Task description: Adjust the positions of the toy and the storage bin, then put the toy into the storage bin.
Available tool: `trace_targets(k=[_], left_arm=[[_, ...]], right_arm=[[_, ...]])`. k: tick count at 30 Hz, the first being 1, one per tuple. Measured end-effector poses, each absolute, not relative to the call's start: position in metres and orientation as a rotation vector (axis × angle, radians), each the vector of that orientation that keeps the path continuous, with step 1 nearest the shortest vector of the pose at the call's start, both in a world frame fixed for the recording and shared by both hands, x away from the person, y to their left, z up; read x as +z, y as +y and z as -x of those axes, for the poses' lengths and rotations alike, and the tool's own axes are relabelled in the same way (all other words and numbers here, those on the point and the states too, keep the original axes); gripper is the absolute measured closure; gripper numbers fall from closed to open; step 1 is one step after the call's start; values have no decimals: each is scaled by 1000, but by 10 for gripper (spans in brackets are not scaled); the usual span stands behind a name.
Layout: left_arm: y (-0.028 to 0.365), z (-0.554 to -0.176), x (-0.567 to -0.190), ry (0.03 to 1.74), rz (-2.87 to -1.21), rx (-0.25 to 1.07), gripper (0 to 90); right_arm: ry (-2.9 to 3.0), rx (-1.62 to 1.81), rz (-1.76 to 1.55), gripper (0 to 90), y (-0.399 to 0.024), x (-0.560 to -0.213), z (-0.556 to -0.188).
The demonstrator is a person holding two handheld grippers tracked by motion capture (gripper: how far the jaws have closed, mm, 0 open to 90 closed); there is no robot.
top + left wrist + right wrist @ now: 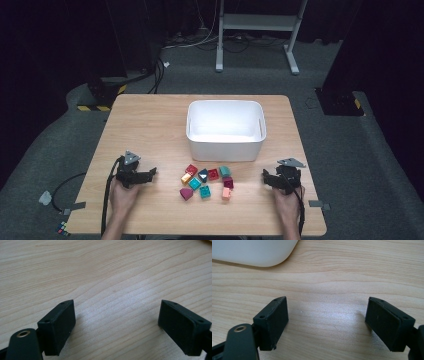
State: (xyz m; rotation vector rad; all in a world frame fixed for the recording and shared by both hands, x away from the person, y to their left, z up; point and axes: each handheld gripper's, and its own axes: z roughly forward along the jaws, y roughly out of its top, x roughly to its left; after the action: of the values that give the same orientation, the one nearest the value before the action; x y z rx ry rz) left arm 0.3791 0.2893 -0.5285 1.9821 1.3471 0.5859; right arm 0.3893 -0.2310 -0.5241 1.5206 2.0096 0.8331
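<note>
From the high view I have my left gripper (148, 174) and my right gripper (266, 178) resting on the wooden table (150, 125), jaws spread wide on both and nothing between them. The cluster of small coloured blocks (207, 181) lies between the two grippers, nearer my right one, and the white bin (225, 129) stands just beyond the blocks, its floor bare as far as I can see. I judge the work to be moving blocks into that bin, so I'd take an outer block first, say the pink block (226, 193) closest to my right gripper, come down square over it, and close on its flat sides so its neighbours aren't nudged.

In the left gripper view, my left gripper (116, 322) has only pale wood grain ahead of its parted jaws.

In the right gripper view, my right gripper (327, 322) is likewise open over bare wood, with a rounded corner of the bin (254, 252) ahead and to its left.

Around the table: grey carpet, cables, a white frame, dark curtains.
</note>
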Motion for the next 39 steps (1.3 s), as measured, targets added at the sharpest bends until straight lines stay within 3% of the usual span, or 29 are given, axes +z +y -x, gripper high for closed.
trace_targets(k=[17, 39], left_arm=[[290, -379, -528, 1352, -1977, 583, 153], [290, -379, -528, 1359, -1971, 588, 157]], right_arm=[[2037, 812, -1541, 145, -231, -522, -383], [2122, 931, -1374, 248, -197, -523, -348]])
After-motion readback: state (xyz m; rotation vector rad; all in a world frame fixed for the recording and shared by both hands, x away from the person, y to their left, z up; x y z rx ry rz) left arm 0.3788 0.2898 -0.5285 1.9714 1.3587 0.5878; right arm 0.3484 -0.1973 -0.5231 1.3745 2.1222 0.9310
